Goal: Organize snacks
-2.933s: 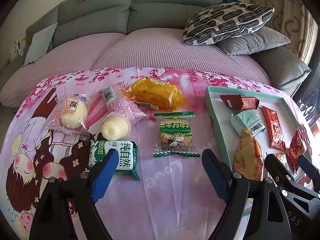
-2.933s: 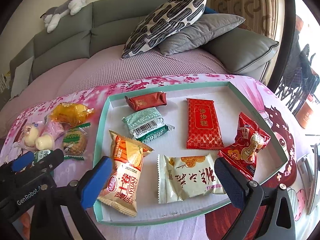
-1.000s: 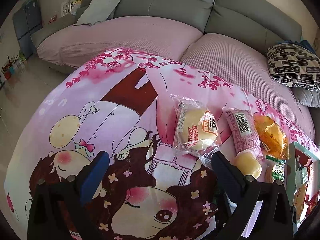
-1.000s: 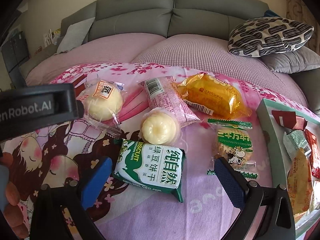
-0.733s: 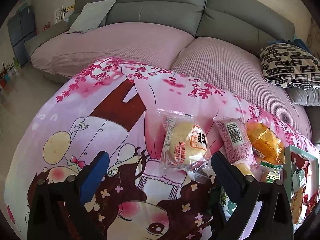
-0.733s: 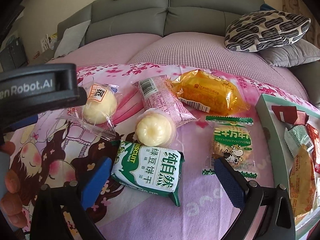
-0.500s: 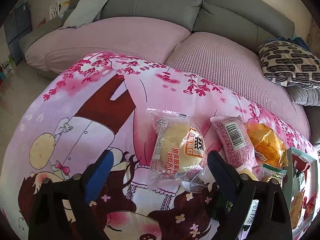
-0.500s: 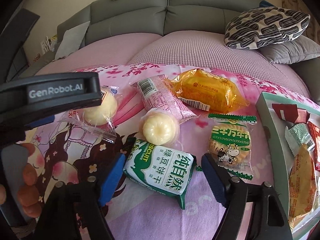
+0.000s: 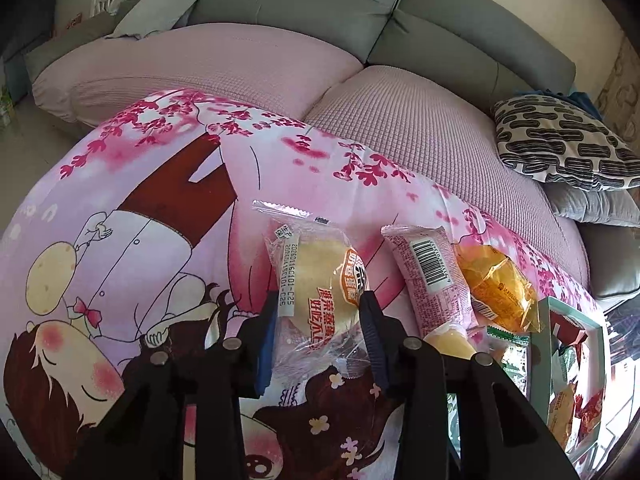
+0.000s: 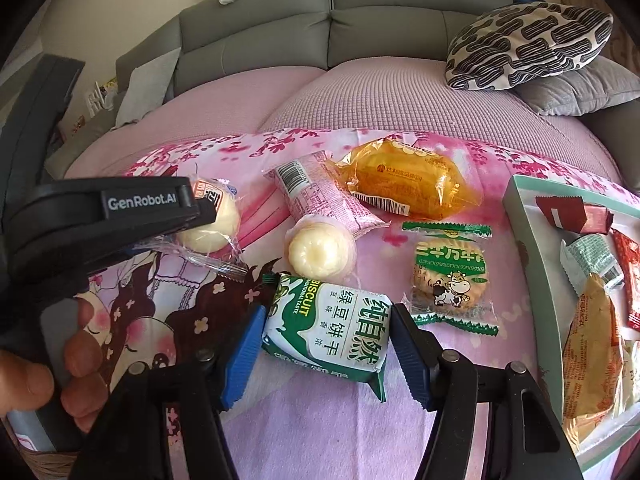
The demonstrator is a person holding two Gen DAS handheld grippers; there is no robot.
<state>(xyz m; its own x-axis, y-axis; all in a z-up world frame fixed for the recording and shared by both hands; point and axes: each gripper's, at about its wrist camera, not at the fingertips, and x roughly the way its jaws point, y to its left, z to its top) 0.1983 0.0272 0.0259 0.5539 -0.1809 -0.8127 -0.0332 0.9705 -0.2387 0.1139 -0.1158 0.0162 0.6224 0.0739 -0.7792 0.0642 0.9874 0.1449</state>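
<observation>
My left gripper [image 9: 320,320] is shut on a clear-wrapped pale steamed cake [image 9: 316,284], its blue pads pressing both sides of the pack on the pink cloth. The same cake [image 10: 210,222] shows beside the left gripper's body in the right wrist view. My right gripper [image 10: 324,338] is shut on a green and white biscuit pack [image 10: 332,330] lying on the cloth. A pink wrapped snack [image 10: 320,196], a round pale pudding cup [image 10: 318,250], an orange wrapped cake [image 10: 404,178] and a green-edged cow biscuit [image 10: 450,276] lie beyond it.
A teal-rimmed white tray [image 10: 532,248] at the right holds several wrapped snacks. A grey sofa with pink seat covers [image 10: 400,92] and a patterned pillow [image 10: 528,44] lies behind the table. The table's left edge drops to the floor [image 9: 24,144].
Both grippers have closed from wide open: the left around the steamed cake, the right around the green biscuit pack. Both moved forward onto their snacks.
</observation>
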